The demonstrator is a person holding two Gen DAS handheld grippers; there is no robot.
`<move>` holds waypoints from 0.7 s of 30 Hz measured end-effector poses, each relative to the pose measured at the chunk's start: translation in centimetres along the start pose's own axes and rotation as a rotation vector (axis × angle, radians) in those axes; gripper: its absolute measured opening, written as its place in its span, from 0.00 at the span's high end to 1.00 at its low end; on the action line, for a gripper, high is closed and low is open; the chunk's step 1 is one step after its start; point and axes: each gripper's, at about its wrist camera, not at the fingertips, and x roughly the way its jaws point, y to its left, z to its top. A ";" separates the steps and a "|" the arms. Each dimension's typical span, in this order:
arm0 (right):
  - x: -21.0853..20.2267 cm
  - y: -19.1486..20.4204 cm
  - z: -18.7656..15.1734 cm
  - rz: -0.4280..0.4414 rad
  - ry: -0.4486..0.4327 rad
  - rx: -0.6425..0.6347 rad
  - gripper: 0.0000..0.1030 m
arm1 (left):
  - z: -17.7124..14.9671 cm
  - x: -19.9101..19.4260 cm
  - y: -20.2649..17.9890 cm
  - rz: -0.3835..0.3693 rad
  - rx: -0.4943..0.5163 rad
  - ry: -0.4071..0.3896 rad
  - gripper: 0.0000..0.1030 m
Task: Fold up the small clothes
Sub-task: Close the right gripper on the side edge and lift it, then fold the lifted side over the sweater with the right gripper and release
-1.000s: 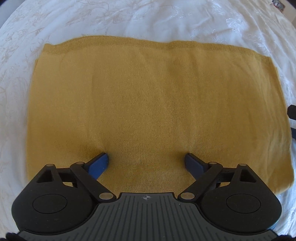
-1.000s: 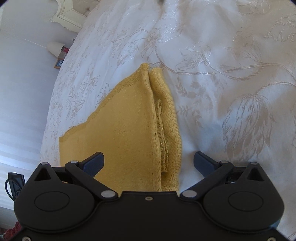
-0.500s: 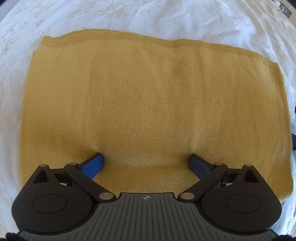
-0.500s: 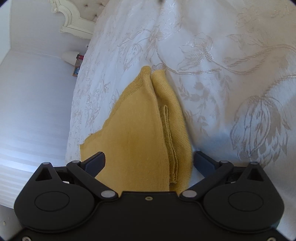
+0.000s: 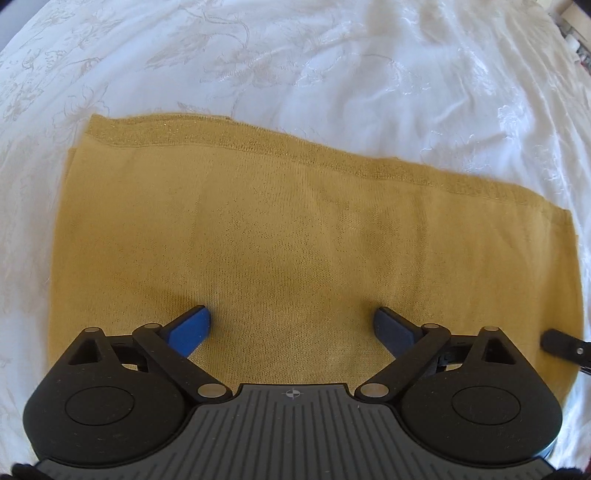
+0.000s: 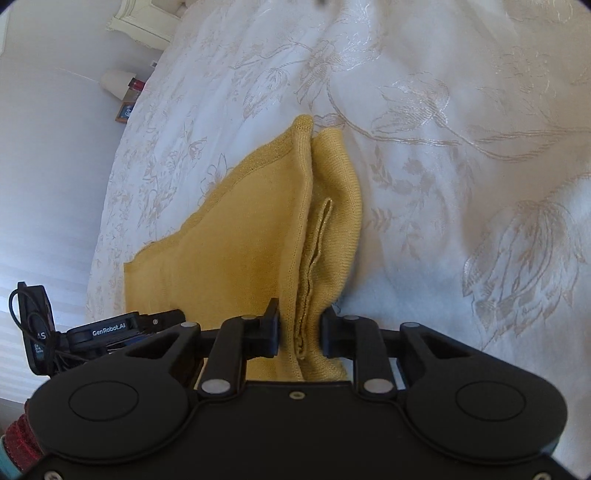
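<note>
A mustard-yellow knitted garment (image 5: 295, 236) lies folded flat on the white bedspread (image 5: 332, 66). My left gripper (image 5: 291, 325) is open, its blue fingers resting wide apart on the garment's near part. In the right wrist view the same garment (image 6: 258, 240) shows from its side edge, with its layers stacked. My right gripper (image 6: 299, 332) is shut on that layered edge near the corner. Its black finger also shows at the right edge of the left wrist view (image 5: 561, 341).
The embroidered white bedspread (image 6: 443, 129) spreads all around the garment. The bed's edge runs along the left of the right wrist view, with the floor below. A pale bedside cabinet (image 6: 147, 22) and small items (image 6: 125, 96) stand beyond it. The left gripper's body (image 6: 107, 330) sits at lower left.
My right gripper has closed on the garment's layered side edge; it was open before. The left gripper stayed open and has drawn back, so more bedspread shows beyond the garment.
</note>
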 end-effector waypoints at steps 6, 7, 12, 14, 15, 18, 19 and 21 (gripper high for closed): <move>-0.9 2.0 0.2 -0.028 -0.010 -0.010 0.72 | 0.6 -0.2 0.0 -0.016 0.030 -0.009 0.08; -1.0 2.4 0.2 -0.029 -0.012 -0.012 0.72 | 0.5 -0.7 0.4 -0.027 0.018 -0.021 0.12; -1.6 5.6 0.0 -0.029 -0.015 -0.042 0.73 | -0.6 -3.5 4.2 -0.046 -0.037 -0.073 0.15; -1.6 7.1 -0.1 -0.023 -0.016 -0.055 0.73 | -1.2 -4.6 6.0 -0.049 -0.057 -0.094 0.15; -1.6 7.8 -0.2 -0.015 -0.016 -0.059 0.73 | -1.5 -5.1 7.0 -0.049 -0.067 -0.103 0.15; -1.1 10.4 -0.5 0.006 -0.018 -0.083 0.73 | -2.7 -6.5 9.3 -0.046 -0.087 -0.120 0.15; -0.8 11.4 -0.7 0.016 -0.015 -0.090 0.73 | -2.8 -7.1 10.0 -0.044 -0.091 -0.126 0.15; 0.2 13.3 -1.1 0.036 -0.012 -0.101 0.73 | -3.2 -7.6 11.3 -0.041 -0.088 -0.132 0.15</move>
